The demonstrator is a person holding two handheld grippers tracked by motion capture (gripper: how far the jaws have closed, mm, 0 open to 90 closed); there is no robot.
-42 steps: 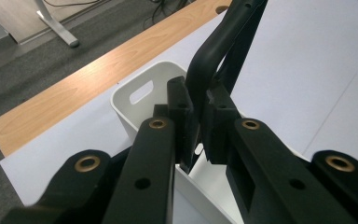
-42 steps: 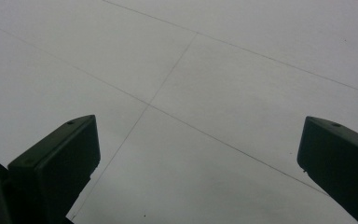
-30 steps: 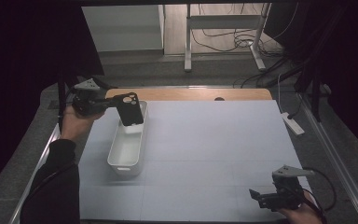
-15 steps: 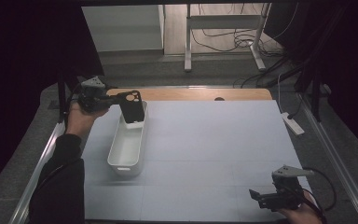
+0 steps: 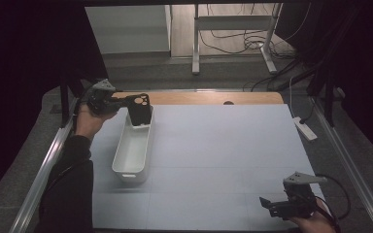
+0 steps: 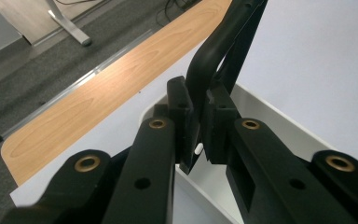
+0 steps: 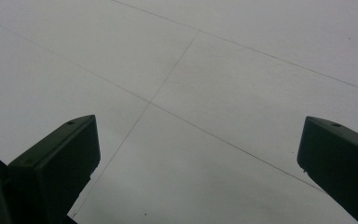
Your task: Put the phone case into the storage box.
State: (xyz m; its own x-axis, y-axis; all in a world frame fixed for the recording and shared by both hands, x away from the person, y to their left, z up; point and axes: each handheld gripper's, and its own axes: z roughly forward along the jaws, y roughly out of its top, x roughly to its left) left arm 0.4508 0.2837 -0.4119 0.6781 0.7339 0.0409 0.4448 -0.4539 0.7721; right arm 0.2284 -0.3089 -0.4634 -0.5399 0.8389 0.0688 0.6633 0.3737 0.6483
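Here the left gripper (image 5: 119,103) is clamped tight on a flat black plastic piece with round holes (image 5: 140,109), pinching its thin curved edge between the two pads (image 6: 181,119). The piece hangs down from that pinch, so its lower end dips just inside the far end of the long white plastic bin (image 5: 133,150). Holding it by the top edge likely lets the piece drop straight into the bin without the jaws bumping the rim. The bin sits on the pale blue table mat (image 5: 223,155), near the left side, with its long side running away from the person. Its walls are narrow, so there is little room to either side of the piece, but lots of room along the length of the bin. Behind the bin is a strip of bare wooden table edge (image 5: 199,98). The right gripper (image 5: 272,206) rests low at the near right corner of the mat, jaws spread wide with nothing between them. It is well apart from the bin, with wide bare mat between them.
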